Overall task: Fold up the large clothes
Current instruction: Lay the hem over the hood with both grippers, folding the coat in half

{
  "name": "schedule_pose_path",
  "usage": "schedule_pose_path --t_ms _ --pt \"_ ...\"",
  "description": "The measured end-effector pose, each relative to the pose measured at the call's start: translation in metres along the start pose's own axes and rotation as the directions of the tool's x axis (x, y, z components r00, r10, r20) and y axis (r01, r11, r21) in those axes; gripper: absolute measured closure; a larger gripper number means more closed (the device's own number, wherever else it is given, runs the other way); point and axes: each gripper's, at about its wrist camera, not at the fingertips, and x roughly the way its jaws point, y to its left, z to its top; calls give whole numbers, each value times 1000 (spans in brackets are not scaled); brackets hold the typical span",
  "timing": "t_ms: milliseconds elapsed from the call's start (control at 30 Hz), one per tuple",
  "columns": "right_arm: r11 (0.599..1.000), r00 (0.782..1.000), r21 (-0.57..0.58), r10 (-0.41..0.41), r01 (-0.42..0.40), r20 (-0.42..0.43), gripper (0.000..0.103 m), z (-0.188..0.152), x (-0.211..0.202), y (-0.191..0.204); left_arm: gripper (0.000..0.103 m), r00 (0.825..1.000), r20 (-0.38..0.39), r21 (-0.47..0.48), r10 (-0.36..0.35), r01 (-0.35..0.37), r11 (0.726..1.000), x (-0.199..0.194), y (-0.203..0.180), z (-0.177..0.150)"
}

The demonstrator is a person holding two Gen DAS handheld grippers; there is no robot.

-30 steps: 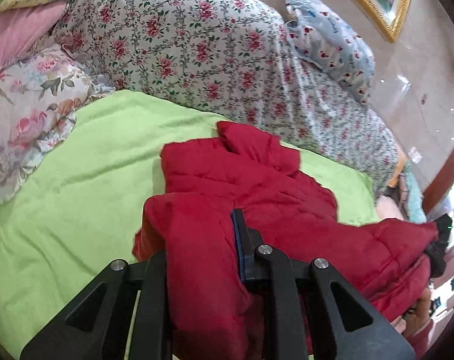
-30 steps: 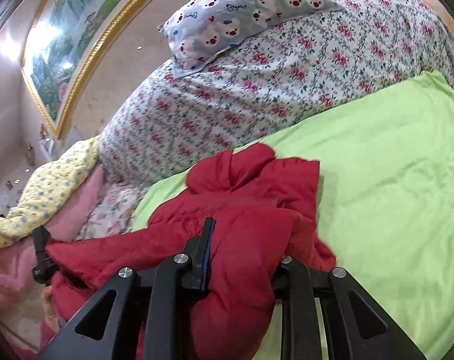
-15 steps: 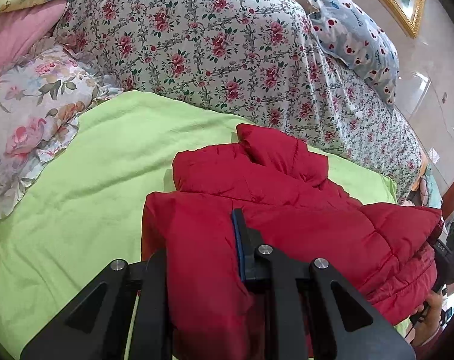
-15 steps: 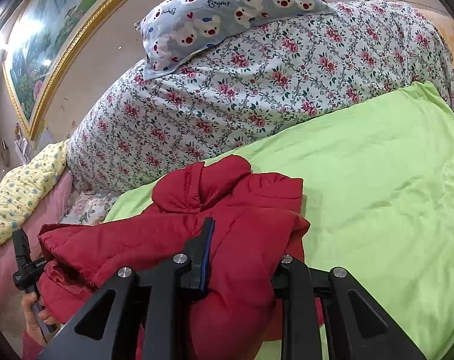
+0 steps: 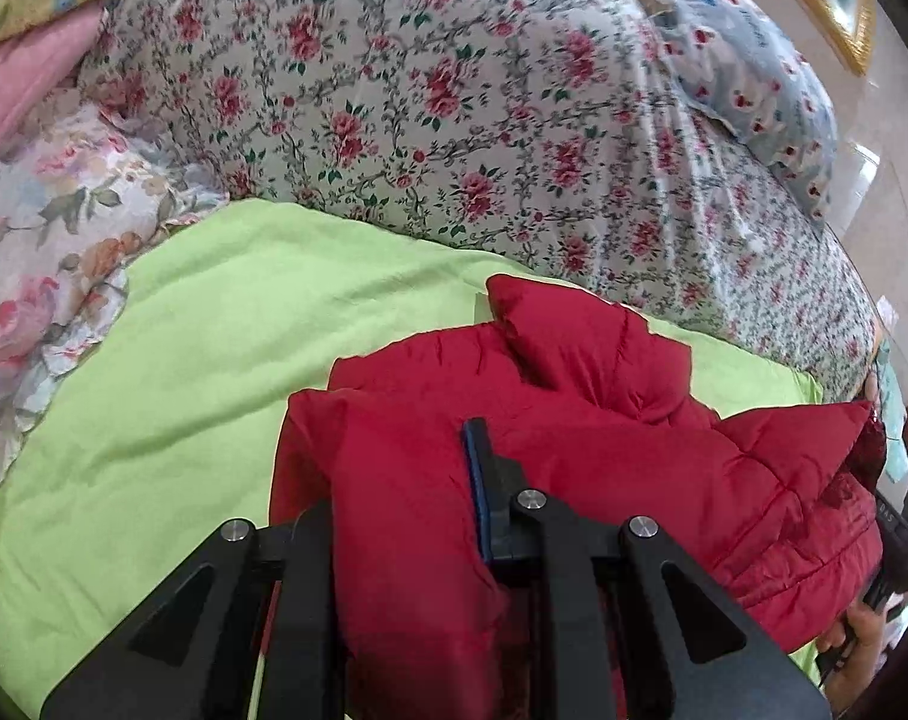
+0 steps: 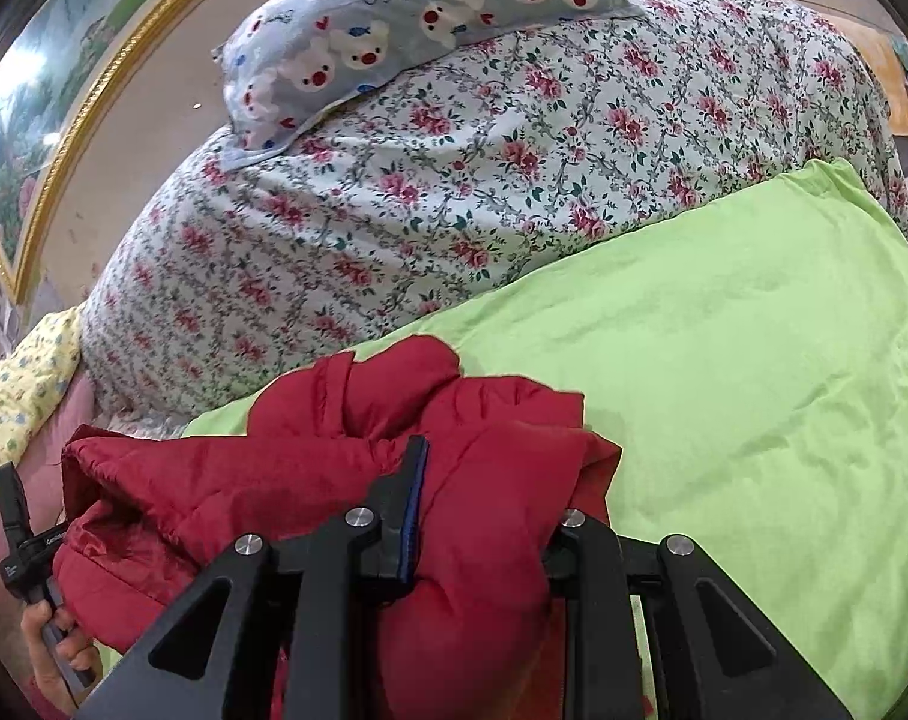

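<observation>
A red puffer jacket lies bunched on a lime green sheet. My left gripper is shut on a thick fold of the jacket at its left end. My right gripper is shut on another fold of the same jacket at its right end. The jacket's bulk spans between the two grippers, its collar part toward the floral bedding. One finger of each gripper is buried under the cloth.
A floral quilt mound rises behind the sheet, with a blue bear-print pillow on top. A flowered pillow lies at the left. Pink and yellow bedding sits beyond. A gold picture frame hangs on the wall.
Both grippers have carried the jacket's ends forward over its body toward the floral quilt, and the jacket is now more compactly bunched. Both grips are unchanged.
</observation>
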Motion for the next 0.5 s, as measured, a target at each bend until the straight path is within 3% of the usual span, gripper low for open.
schedule_pose_path --t_ms 267,500 --pt "997 995 -15 -81 80 -53 80 12 56 -6 84 995 -92 -21 49 -51 998 79 6 12" --pt "988 982 -28 -153 151 -108 80 4 110 -19 82 987 -129 -31 93 -97 995 119 5 15"
